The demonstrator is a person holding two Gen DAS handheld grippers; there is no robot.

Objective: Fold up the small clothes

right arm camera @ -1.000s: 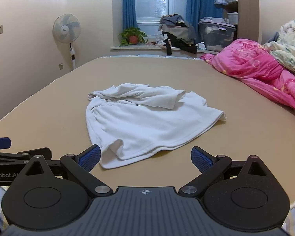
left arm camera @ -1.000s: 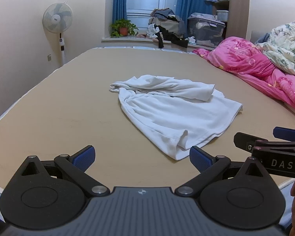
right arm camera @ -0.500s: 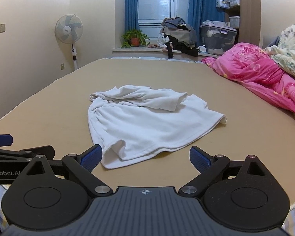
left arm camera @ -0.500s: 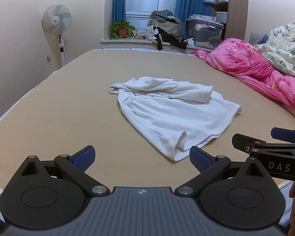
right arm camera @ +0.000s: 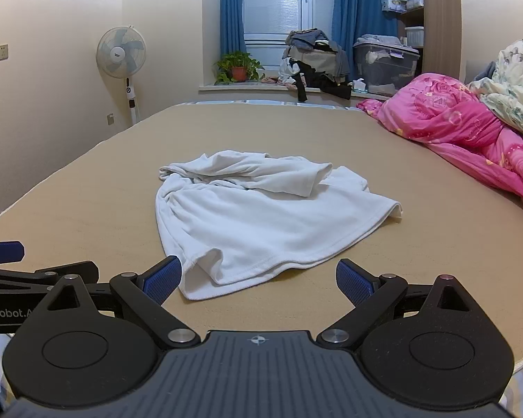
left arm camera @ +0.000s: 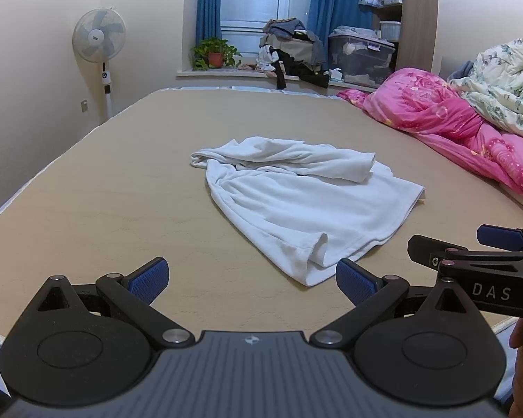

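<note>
A crumpled white garment (left arm camera: 296,202) lies on the tan bed surface (left arm camera: 104,202), with a sleeve folded across its far part; it also shows in the right wrist view (right arm camera: 261,216). My left gripper (left arm camera: 249,278) is open and empty, just short of the garment's near hem corner. My right gripper (right arm camera: 258,278) is open and empty, with the near hem lying between its fingers. The right gripper's side shows in the left wrist view (left arm camera: 477,261), and the left gripper's side shows in the right wrist view (right arm camera: 24,268).
A pink quilt (left arm camera: 453,122) and a floral quilt (left arm camera: 498,94) lie piled along the right side. A standing fan (left arm camera: 101,41) is at the far left wall. A windowsill holds a plant (left arm camera: 214,55), clothes and a storage box (left arm camera: 361,55).
Both grippers have moved slightly forward and lower toward the garment's near hem. The garment has not moved.
</note>
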